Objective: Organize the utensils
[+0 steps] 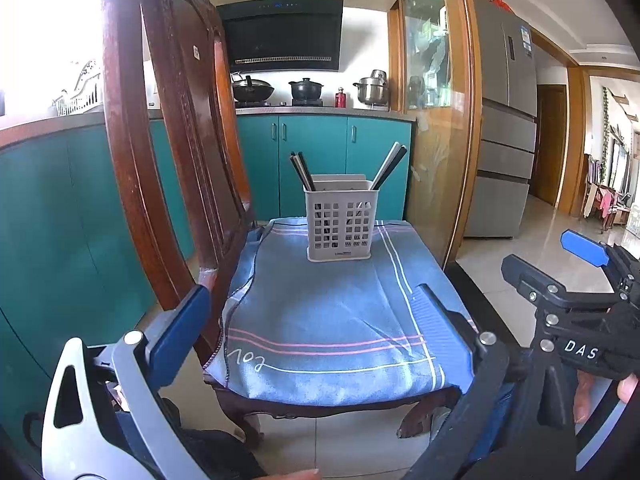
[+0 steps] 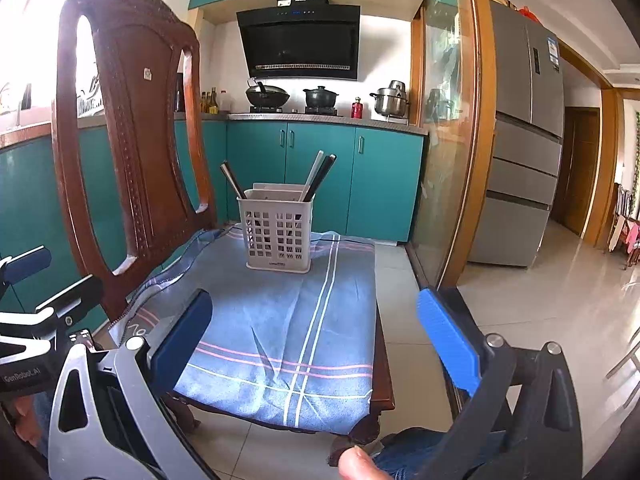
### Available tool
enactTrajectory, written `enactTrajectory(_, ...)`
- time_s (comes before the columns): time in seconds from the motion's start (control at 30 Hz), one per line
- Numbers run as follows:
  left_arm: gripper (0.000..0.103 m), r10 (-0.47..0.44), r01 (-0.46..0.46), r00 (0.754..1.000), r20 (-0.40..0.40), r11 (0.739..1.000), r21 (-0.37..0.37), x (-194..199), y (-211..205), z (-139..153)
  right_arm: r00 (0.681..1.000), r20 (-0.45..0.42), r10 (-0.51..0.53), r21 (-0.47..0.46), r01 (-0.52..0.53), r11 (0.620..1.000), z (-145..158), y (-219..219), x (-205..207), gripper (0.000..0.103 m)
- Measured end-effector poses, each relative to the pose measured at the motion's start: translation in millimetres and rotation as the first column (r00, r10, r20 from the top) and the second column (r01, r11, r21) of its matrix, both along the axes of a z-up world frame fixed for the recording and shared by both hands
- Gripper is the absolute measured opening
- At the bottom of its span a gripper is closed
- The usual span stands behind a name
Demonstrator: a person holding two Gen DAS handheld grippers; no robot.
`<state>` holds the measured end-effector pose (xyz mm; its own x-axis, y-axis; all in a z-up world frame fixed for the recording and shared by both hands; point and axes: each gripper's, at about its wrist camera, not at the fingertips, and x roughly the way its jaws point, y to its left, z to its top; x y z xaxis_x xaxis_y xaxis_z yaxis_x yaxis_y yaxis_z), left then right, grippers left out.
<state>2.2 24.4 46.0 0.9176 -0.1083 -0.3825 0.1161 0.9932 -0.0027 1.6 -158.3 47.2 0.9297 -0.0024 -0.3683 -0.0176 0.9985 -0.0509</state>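
A grey slotted utensil holder stands at the far end of a chair seat covered by a blue striped cloth. Dark and pale chopsticks lean out of its right corner, and more dark ones lean out of its left corner. My left gripper is open and empty, hovering over the near part of the seat. My right gripper is open and empty too, beside the left one; it also shows at the right of the left wrist view.
The wooden chair back rises at the left of the seat. Teal cabinets and a stove with pots lie behind. A glass sliding door and a fridge stand at the right, with tiled floor beyond.
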Motion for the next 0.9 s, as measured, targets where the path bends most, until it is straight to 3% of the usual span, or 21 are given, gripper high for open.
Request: enactTrajectory(0.9,0.100,-0.009,0.009,1.000,-0.025,1.000,0.020,5.5,-7.0,-7.7,1.000,-0.017,0.007,0.005,-0.007,1.000,-7.1,3.8,5.1,0.100)
